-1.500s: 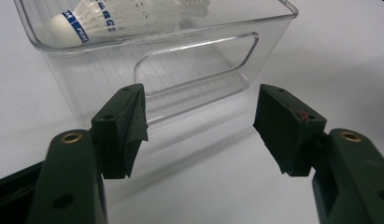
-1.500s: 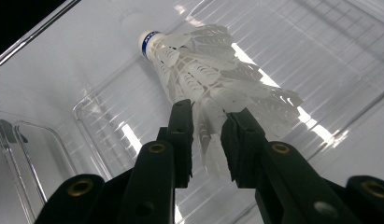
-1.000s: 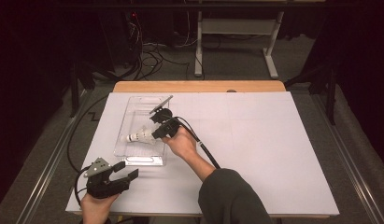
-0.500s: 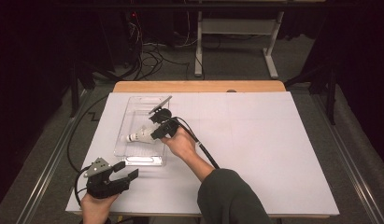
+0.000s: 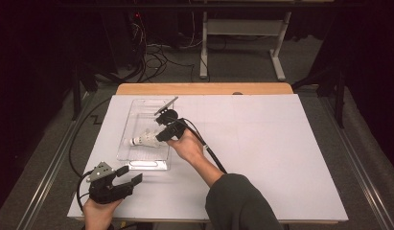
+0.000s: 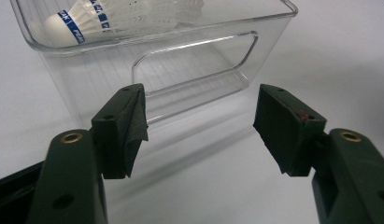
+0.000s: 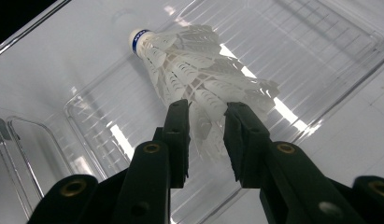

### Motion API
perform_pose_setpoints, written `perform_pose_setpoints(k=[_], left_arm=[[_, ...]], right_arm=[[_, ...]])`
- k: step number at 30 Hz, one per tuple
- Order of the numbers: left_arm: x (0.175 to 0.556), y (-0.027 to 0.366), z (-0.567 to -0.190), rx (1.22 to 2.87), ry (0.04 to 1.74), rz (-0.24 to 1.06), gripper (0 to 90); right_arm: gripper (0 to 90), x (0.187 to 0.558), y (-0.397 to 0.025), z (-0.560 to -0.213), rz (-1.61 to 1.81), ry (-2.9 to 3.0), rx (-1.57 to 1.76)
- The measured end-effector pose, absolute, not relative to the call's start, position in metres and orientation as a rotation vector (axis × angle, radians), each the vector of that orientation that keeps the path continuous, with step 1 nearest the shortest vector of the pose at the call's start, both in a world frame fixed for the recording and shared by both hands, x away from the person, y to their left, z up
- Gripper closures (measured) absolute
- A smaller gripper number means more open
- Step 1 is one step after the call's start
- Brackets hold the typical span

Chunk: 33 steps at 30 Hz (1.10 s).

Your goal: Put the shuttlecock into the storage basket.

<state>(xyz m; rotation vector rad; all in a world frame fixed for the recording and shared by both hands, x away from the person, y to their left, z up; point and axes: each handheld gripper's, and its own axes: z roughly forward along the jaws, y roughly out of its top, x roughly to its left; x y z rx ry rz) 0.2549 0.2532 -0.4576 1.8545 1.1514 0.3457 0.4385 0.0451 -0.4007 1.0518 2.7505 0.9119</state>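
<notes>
At the lower left of the high view the left gripper (image 5: 129, 175) is resting wide apart and empty, while left of centre the right gripper (image 5: 158, 135) is pinching the feather skirt of the white shuttlecock (image 5: 144, 140) over the clear bin (image 5: 123, 139).

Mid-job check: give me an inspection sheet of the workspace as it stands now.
Surface: white sheet over the wooden table.
Job's things: white feathered shuttlecock with blue-banded cork, inside the clear plastic bin.
Clutter: nothing seen.
Grippers: right gripper shut on the feathers; left gripper open, short of the bin's handle end.
Cables: black cable trails from the right gripper.
Surroundings: dark floor, cable tangle, white stand legs.
</notes>
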Motion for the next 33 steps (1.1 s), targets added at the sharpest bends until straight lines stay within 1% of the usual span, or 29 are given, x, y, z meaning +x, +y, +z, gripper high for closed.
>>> perform_pose_setpoints(k=[12,23,33], left_arm=[[0.255,0.254,-0.458,1.850,1.154,0.345,35.1],[0.255,0.254,-0.458,1.848,1.155,0.344,35.1],[0.255,0.254,-0.458,1.851,1.154,0.346,35.1]], right_arm=[[68.9,0.436,0.041,-0.396,0.936,2.732,1.042],[69.7,0.435,0.036,-0.393,0.959,2.719,1.029],[64.6,0.433,0.031,-0.389,0.997,2.702,1.028]])
